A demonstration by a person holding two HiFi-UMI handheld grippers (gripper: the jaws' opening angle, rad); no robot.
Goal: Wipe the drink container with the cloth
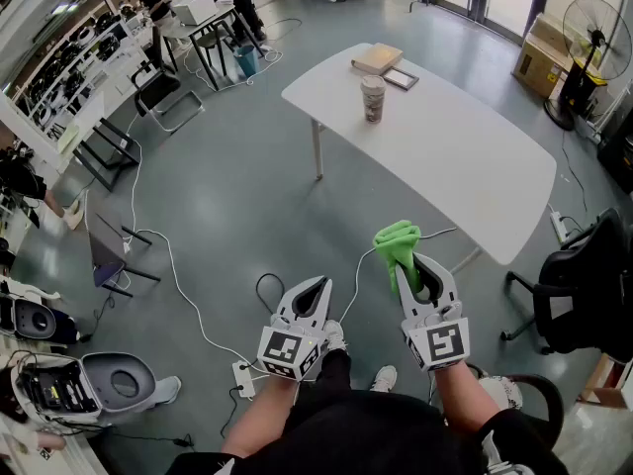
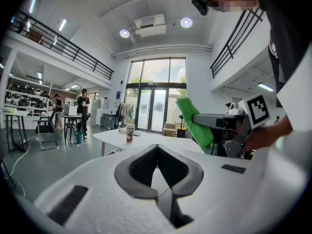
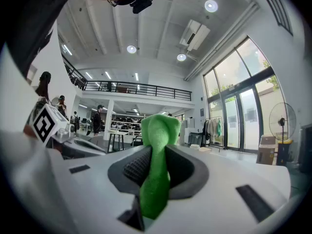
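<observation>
Cloth (image 1: 396, 241) clamped in right gripper (image 1: 417, 265), left gripper (image 1: 318, 285) closed empty, drink container (image 1: 373, 98) on table (image 1: 475, 166)

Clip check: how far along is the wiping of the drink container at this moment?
Done: the green fabric cloth is clamped in the right claw. In hand: nothing beyond that; the left claw is shut and empty. Left: the lidded paper drink container stands on the white table, well away from both claws, so the approach and all the wiping remain.
</observation>
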